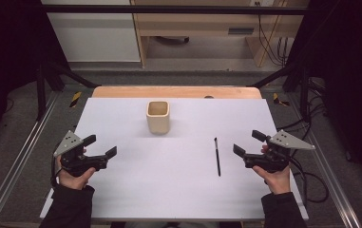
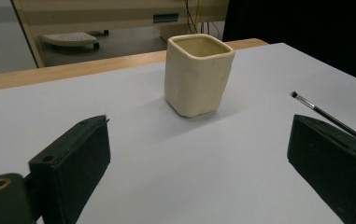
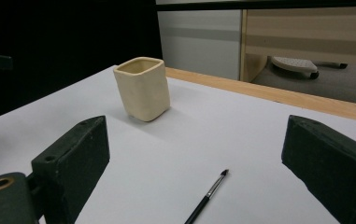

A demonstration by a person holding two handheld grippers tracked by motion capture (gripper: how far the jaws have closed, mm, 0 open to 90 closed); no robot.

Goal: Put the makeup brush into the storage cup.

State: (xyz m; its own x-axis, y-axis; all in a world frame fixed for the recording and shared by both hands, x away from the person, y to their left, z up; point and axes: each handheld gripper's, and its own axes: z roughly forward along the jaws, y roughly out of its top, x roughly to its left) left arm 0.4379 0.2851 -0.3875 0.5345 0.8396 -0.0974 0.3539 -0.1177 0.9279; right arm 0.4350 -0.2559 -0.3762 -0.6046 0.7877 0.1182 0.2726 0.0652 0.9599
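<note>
A cream square-sided cup (image 1: 158,116) stands upright on the white table sheet (image 1: 178,190), toward the back middle. A thin black paintbrush (image 1: 216,156) lies flat right of centre, bristles pointing away from me. My left gripper (image 1: 100,146) hovers at the table's left side, open, jaws wide apart and nothing between them. My right gripper (image 1: 247,142) hovers at the right, just right of the brush, also open and holding nothing. The left gripper view has the cup (image 2: 197,74) ahead and the brush (image 2: 330,116) at the right. In the right gripper view the brush (image 3: 208,196) lies just ahead and the cup (image 3: 143,87) farther off.
The white sheet covers a wooden tabletop whose back edge (image 1: 176,91) shows. Black frame bars (image 1: 169,9) and cables (image 1: 311,180) surround the table. Wooden furniture (image 1: 207,28) stands on the floor behind.
</note>
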